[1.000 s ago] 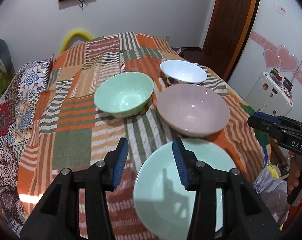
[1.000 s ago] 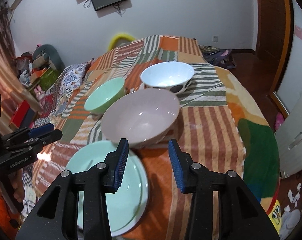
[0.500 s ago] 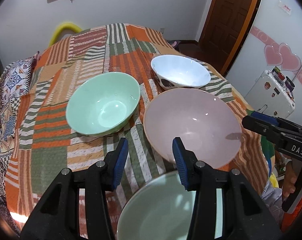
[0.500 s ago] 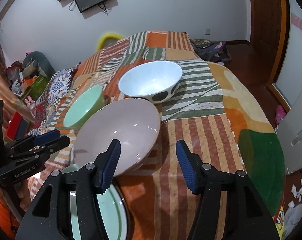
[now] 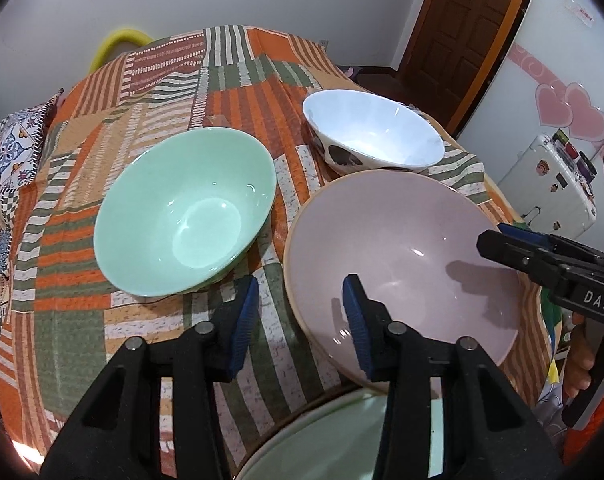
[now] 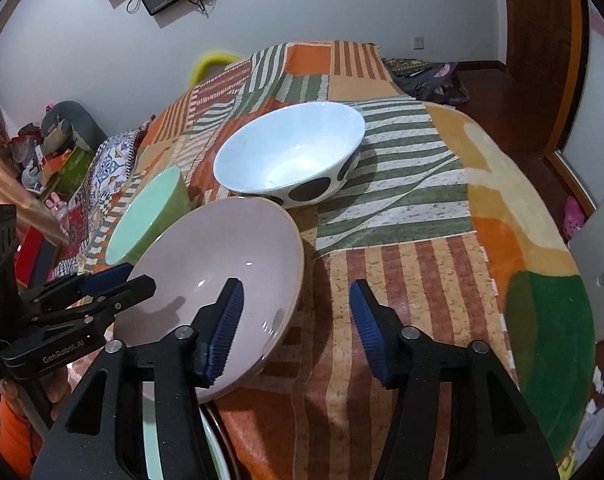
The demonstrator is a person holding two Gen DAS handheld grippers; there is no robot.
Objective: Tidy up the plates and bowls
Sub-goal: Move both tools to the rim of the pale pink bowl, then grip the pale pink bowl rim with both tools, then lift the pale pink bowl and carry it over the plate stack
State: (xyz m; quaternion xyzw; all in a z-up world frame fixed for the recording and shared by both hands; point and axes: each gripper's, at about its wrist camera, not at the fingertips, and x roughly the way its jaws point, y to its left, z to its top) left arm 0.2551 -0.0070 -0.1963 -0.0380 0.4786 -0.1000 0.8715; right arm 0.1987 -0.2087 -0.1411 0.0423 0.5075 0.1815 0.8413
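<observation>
We see both grippers closing w/ pads clear: left gripper and right gripper straddle pink bowl rim, lower frame.

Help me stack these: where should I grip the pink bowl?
Grip the pink bowl by its thin rim, one jaw inside and one outside, coming from above at the near edge. It is wide and upright, with the plate tucked under that edge.

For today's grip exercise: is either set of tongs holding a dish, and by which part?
Neither. The left tongs and right tongs each straddle the pink bowl's rim, closing, without gripping it.
</observation>
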